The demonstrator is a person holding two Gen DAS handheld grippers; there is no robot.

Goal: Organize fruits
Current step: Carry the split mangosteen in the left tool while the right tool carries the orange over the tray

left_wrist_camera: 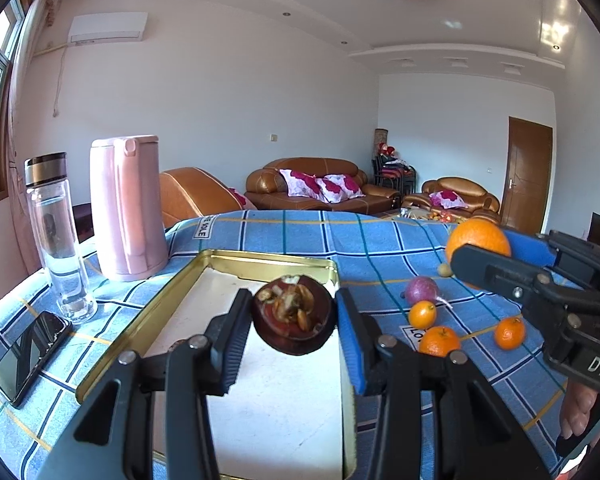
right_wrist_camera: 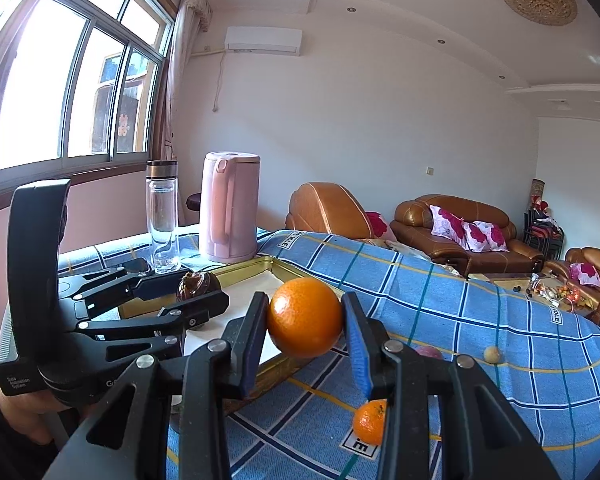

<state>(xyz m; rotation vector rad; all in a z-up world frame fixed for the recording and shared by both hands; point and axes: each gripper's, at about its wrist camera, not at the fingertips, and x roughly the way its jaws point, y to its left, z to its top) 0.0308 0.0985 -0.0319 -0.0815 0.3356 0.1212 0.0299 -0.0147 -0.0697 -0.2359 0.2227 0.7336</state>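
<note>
Fruit held in both claws above the checked tablecloth (left_wrist_camera: 300, 236).
The left gripper (left_wrist_camera: 294, 320) clamped a dark mangosteen (left_wrist_camera: 294, 316) over the gold-rimmed tray (left_wrist_camera: 140, 320); the right gripper (right_wrist_camera: 305, 320) gripped a big orange (right_wrist_camera: 305, 317) just past the tray's right edge, with small tangerines (left_wrist_camera: 439, 340) loose on the cloth beside it.

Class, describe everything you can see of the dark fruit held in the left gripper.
The mangosteen is round, with a dark reddish-brown, glossy rind. Its near face carries a tan, dried-looking calyx of curled lobes. The left gripper is shut on it, one finger on each side, holding it in the air over the white floor of the gold-rimmed tray. Nothing else touches it. The right wrist view shows it beside the tray's near-left part.
</note>
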